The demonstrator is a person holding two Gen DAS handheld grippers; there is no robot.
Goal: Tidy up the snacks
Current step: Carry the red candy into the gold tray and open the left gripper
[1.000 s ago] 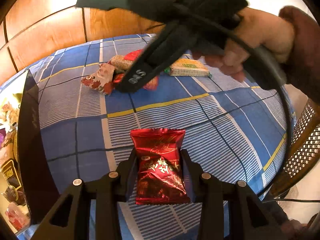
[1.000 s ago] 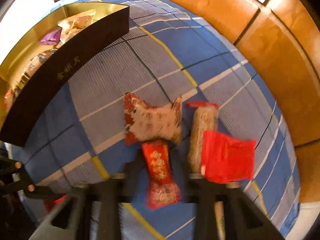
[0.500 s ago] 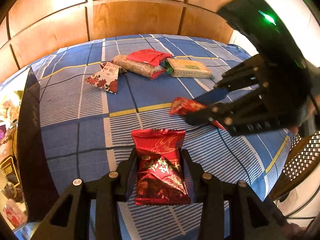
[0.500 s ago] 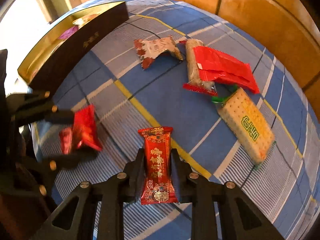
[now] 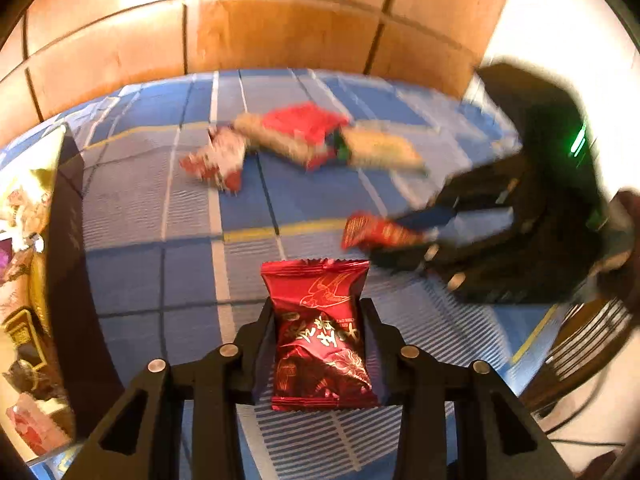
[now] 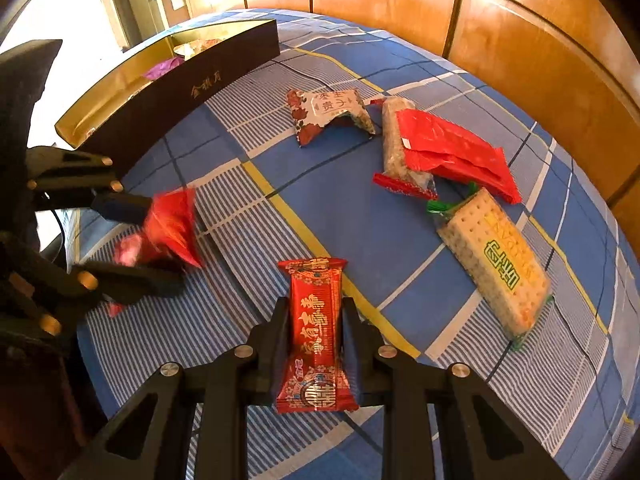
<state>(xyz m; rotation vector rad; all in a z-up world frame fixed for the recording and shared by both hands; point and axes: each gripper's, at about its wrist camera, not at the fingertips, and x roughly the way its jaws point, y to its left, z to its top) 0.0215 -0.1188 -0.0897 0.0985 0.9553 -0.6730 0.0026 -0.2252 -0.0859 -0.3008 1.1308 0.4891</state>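
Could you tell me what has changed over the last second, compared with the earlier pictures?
The right gripper lifted the narrow red snack bar out of the pile and carried it toward the left gripper. The left gripper still clamps its red packet, its jaws closing slightly. The cracker pack and the box stayed put.

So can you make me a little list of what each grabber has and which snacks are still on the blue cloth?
left gripper: jaws closing on a dark red square snack packet
right gripper: shut on a long red snack bar
box: dark outside, gold inside, snacks already in it
still on the cloth: flowery packet, cracker pack, oat bar, flat red packet lying over the oat bar
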